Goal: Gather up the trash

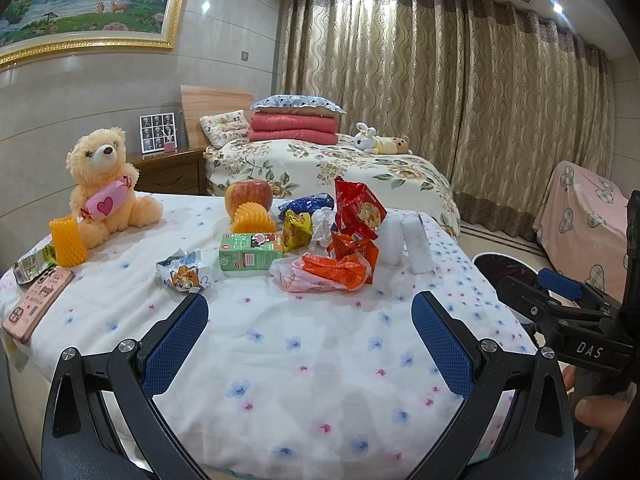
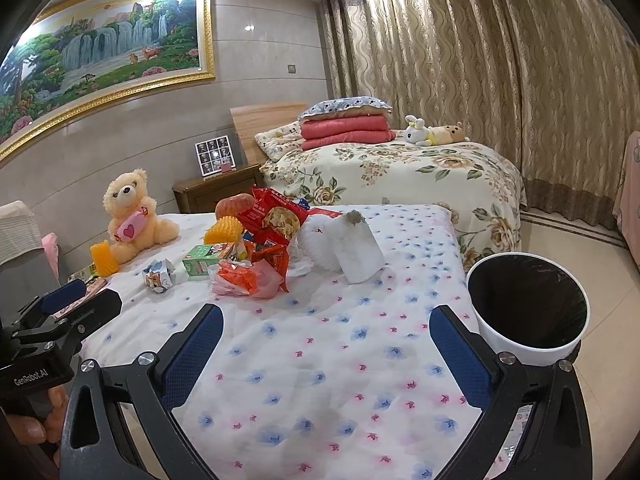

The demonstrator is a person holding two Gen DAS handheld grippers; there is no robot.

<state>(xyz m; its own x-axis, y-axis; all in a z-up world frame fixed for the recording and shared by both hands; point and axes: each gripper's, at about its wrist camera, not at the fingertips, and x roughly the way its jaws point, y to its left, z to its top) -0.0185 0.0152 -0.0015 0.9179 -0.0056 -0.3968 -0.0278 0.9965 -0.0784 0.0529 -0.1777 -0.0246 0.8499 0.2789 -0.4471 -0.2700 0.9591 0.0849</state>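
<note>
Grippers, two, both held above the near edge of a bed with a white flower-print sheet (image 1: pixel 304 368). Left gripper (image 1: pixel 310 340): jaws spread wide, blue pads well apart, nothing between them, touching nothing. Right gripper (image 2: pixel 326 354): likewise wide open and empty, over bare sheet.

Bin (image 2: pixel 528 308), white with a dark liner, standing on the floor just beside the bed's right edge, near the right gripper's right finger.

Trash, in a loose cluster at mid-bed, beyond both grippers:
- crumpled cartoon-cat wrapper (image 1: pixel 184 274), lying alone on the left of the cluster
- green drink carton (image 1: pixel 250 251), on its side
- clear bag with orange wrapper inside (image 1: pixel 324 272), nearest item of the cluster
- tall red snack bag (image 1: pixel 358 210), upright behind it
- yellow wrapper (image 1: pixel 297 230) and blue wrapper (image 1: pixel 306 204), farther back
- white foam blocks (image 1: pixel 416 242), at the right end

Other items: orange foam fruit net (image 1: pixel 68 240) and pink phone (image 1: pixel 38 302) at the left edge; teddy bear (image 1: pixel 106 184) far left; apple (image 1: pixel 249 196) behind the carton

Far: second bed with floral cover (image 1: pixel 340 168), then curtains (image 1: pixel 460 80)
</note>
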